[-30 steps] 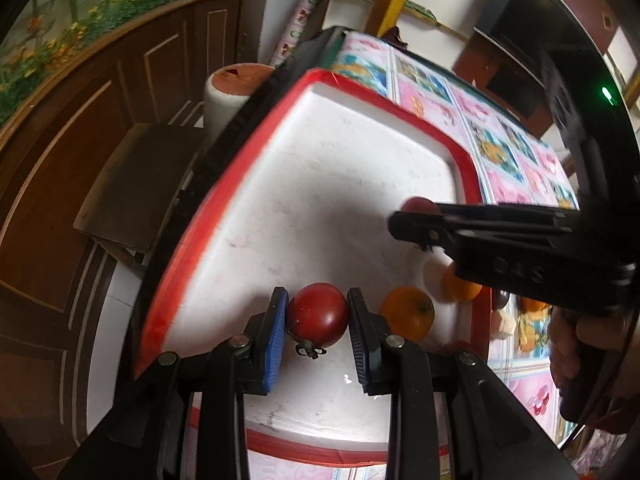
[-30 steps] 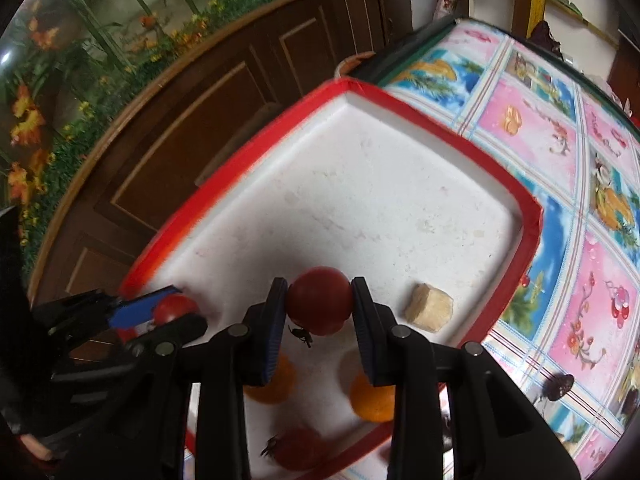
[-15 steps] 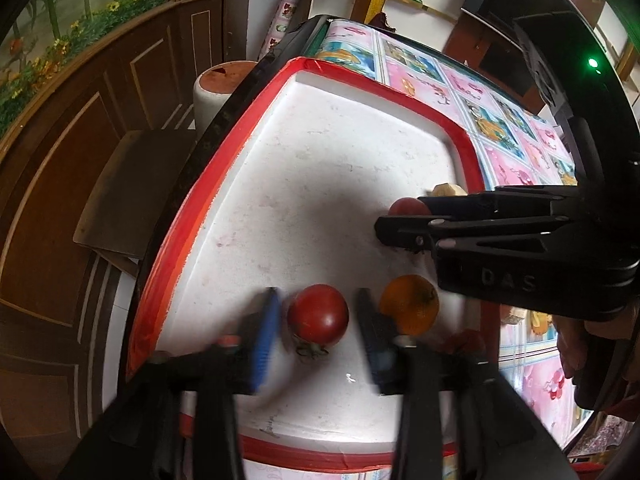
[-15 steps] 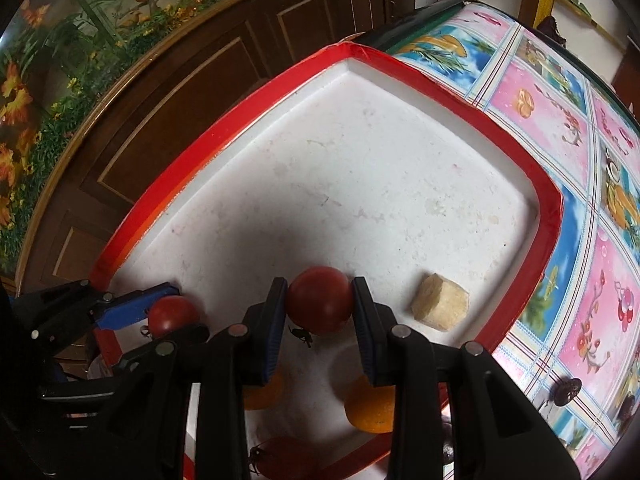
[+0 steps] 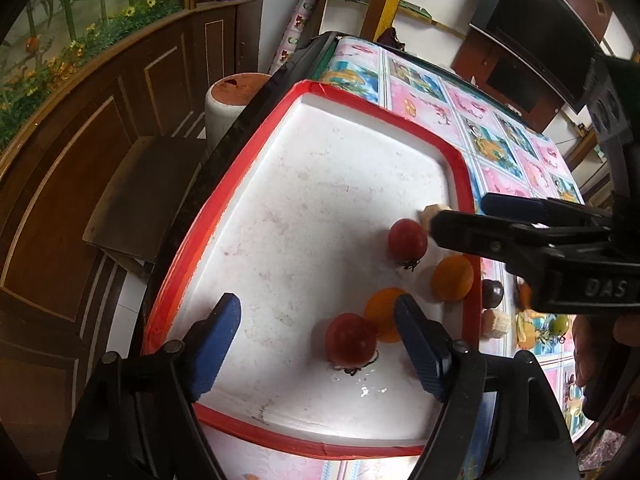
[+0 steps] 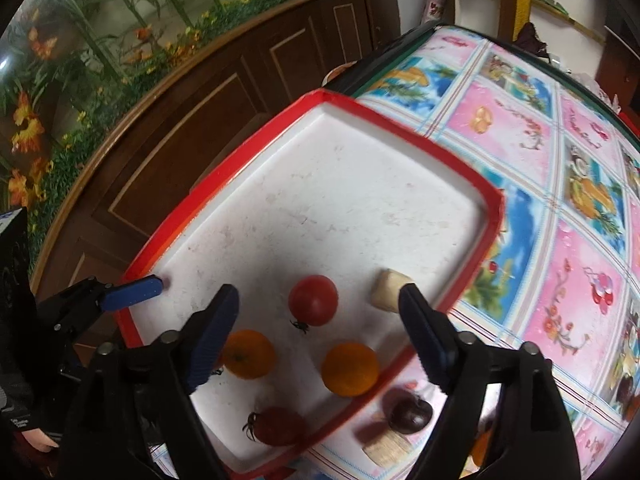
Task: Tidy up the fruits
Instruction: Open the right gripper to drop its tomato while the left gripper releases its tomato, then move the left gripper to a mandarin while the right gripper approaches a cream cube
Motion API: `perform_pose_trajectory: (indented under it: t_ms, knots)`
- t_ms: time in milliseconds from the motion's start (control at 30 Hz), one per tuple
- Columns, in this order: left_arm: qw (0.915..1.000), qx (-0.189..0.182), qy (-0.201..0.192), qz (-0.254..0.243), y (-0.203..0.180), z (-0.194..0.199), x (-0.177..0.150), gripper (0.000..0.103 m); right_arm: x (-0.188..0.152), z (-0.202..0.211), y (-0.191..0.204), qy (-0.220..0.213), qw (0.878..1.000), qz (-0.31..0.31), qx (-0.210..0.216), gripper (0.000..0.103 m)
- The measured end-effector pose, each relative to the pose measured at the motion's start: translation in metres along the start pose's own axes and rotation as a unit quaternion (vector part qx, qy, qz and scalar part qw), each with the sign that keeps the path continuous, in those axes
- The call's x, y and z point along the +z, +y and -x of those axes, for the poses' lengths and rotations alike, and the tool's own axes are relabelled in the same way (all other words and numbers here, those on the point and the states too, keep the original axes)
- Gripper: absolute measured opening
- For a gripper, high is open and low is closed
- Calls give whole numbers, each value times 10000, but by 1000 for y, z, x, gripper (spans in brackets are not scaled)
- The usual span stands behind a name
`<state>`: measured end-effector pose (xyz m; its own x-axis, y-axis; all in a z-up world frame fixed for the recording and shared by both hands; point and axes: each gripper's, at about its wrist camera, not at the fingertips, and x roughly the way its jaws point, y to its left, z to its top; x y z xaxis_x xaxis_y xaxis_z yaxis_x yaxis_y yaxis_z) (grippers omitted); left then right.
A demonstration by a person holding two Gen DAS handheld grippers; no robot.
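A white tray with a red rim (image 5: 256,152) (image 6: 400,132) lies on the patterned table. In it lie two red tomatoes (image 5: 351,339) (image 5: 407,239), two oranges (image 5: 385,314) (image 5: 452,277) and a beige banana piece (image 6: 387,290). My left gripper (image 5: 318,344) is open, with the near tomato lying free between its fingers. My right gripper (image 6: 318,332) is open and empty above the far tomato (image 6: 313,300); the oranges (image 6: 249,354) (image 6: 350,368) and the other tomato (image 6: 280,426) lie below it.
A dark plum (image 6: 410,413) (image 5: 492,293) and another banana piece (image 5: 496,322) lie on the tablecloth just outside the tray's rim. A wooden cabinet (image 5: 80,160) and a white cylinder with a red top (image 5: 236,100) stand beyond the table's left edge.
Both grippers opened and let go of their tomatoes, which now rest in the tray. Both grippers pulled back and up from the tray.
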<state>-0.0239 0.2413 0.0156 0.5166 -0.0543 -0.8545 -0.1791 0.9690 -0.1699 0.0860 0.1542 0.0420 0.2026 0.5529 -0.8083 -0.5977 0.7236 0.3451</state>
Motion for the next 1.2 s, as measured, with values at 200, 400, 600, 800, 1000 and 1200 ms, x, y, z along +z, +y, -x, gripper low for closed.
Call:
perform_pose_trajectory:
  t_ms: [200, 400, 600, 800, 1000, 1200]
  knots:
    - [9999, 15, -94, 30, -11, 7, 2, 80, -6, 19, -9, -143, 9998, -152, -24, 93]
    - [9999, -22, -141, 27, -27, 10, 2, 81, -20, 32, -26, -212, 9993, -241, -193, 98]
    - [9998, -134, -168, -49, -46, 13, 4, 81, -34, 45, -48, -244, 9984, -408, -311, 100]
    - [9995, -220, -123, -181, -67, 12, 1, 81, -49, 58, -72, -281, 9967, -658, -380, 100]
    - [9992, -275, -86, -269, -88, 10, -2, 81, -66, 71, -96, -319, 9943, -894, -488, 100]
    - [9983, -372, -46, -451, -109, 10, -7, 82, -92, 94, -124, -468, 9899, -1203, -589, 100]
